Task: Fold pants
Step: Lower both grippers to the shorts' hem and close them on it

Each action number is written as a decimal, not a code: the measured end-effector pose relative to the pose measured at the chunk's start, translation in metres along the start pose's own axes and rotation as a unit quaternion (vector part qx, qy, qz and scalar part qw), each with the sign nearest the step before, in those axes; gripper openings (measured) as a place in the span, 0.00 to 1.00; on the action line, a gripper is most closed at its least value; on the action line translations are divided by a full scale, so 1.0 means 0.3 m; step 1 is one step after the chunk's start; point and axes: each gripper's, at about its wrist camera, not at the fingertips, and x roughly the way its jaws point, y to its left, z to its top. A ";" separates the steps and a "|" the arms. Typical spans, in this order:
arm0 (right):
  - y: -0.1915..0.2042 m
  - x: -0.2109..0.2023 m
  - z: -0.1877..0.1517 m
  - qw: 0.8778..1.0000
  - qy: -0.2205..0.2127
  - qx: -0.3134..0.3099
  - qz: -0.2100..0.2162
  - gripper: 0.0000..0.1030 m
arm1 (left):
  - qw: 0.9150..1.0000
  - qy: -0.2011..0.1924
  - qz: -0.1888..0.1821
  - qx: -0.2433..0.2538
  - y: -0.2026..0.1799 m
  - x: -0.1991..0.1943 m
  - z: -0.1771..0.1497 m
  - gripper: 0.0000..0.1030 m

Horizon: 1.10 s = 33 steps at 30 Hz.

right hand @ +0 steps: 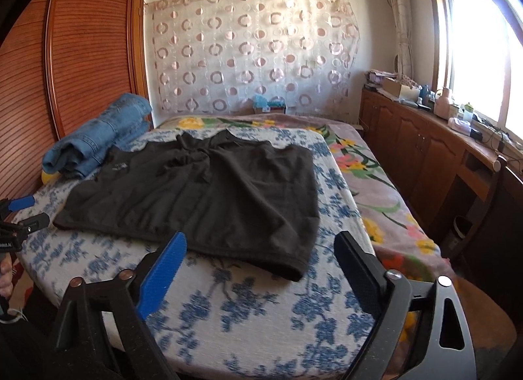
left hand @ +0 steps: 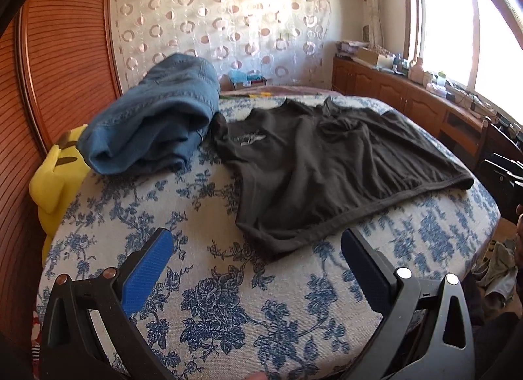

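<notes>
Sunlit bedroom: a bed with a blue-flowered cover (right hand: pixel 261 308) fills the view, wooden wardrobe at left, window at right. Dark pants (right hand: pixel 209 190) lie spread flat in the middle of the cover, likely smoothed out so they can be folded. Rolled blue jeans (left hand: pixel 153 125) sit at the far left, touching the pants' far-left edge, seemingly set aside. Both tongs hover over the near edge, empty: left gripper (left hand: pixel 258 249) and right gripper (right hand: pixel 261 249) each have jaws wide apart, probably ready to pinch the near hem.

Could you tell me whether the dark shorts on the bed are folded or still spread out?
Spread out: the dark shorts lie flat on the floral bed cover, both legs side by side.
</notes>
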 end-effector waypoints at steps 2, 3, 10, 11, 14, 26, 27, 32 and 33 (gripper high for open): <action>-0.017 -0.009 -0.010 1.000 0.009 -0.002 -0.007 0.85 | 1.000 0.011 -0.002 -0.002 0.014 0.019 -0.007 1.00; -0.026 -0.012 -0.015 1.000 0.013 -0.001 -0.009 0.84 | 1.000 0.016 -0.003 -0.005 0.022 0.027 -0.012 1.00; -0.066 -0.054 -0.028 0.999 0.037 0.015 -0.021 0.77 | 0.999 0.032 -0.019 -0.014 0.052 0.063 -0.033 0.98; -0.066 -0.061 -0.027 0.999 0.039 0.017 -0.024 0.75 | 0.999 0.032 -0.017 -0.017 0.058 0.063 -0.035 0.98; -0.065 -0.089 -0.016 0.999 0.041 0.027 -0.016 0.69 | 0.999 0.031 -0.017 -0.020 0.072 0.064 -0.036 0.95; -0.017 -0.121 -0.033 0.996 0.067 0.044 0.025 0.53 | 0.997 0.038 -0.056 -0.032 0.077 0.101 -0.011 0.64; -0.025 -0.124 -0.033 0.996 0.069 0.047 0.028 0.53 | 0.997 0.038 -0.057 -0.031 0.074 0.103 -0.010 0.62; -0.040 -0.144 -0.028 0.995 0.078 0.052 0.039 0.36 | 0.997 0.046 -0.064 -0.027 0.065 0.120 -0.006 0.52; -0.042 -0.143 -0.028 0.995 0.079 0.051 0.040 0.31 | 0.997 0.046 -0.063 -0.025 0.063 0.120 -0.006 0.50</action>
